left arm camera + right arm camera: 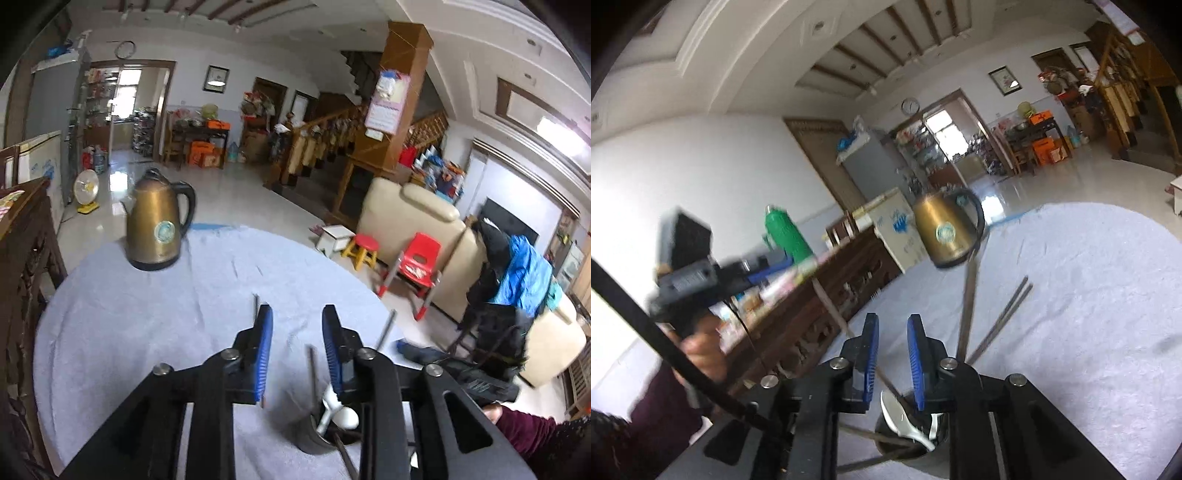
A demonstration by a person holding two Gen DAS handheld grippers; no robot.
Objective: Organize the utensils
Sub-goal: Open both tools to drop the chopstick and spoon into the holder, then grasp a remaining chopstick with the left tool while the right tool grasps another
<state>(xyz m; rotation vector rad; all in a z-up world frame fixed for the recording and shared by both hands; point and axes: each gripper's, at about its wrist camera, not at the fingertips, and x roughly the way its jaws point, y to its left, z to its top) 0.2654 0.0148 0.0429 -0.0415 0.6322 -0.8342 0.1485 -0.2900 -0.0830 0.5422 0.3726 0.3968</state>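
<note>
A dark utensil cup [314, 437] stands on the round table with the pale blue cloth [147, 314]. It holds white spoons [341, 415] and several chopsticks [313, 373] that lean outward. My left gripper [297, 317] is open and empty above and just behind the cup. In the right wrist view the same cup [886, 443] holds a white spoon [901, 421] and chopsticks [1004, 317] that fan out. My right gripper [892, 325] is open and empty above the cup. The left gripper's body shows blurred at the left of that view.
A brass electric kettle [157, 221] stands at the far side of the table, also in the right wrist view [943, 232]. A dark wooden sideboard [827, 291] with a green thermos [786, 232] lies beside the table. Red child's chair [417, 262] and sofa [413, 210] are beyond the edge.
</note>
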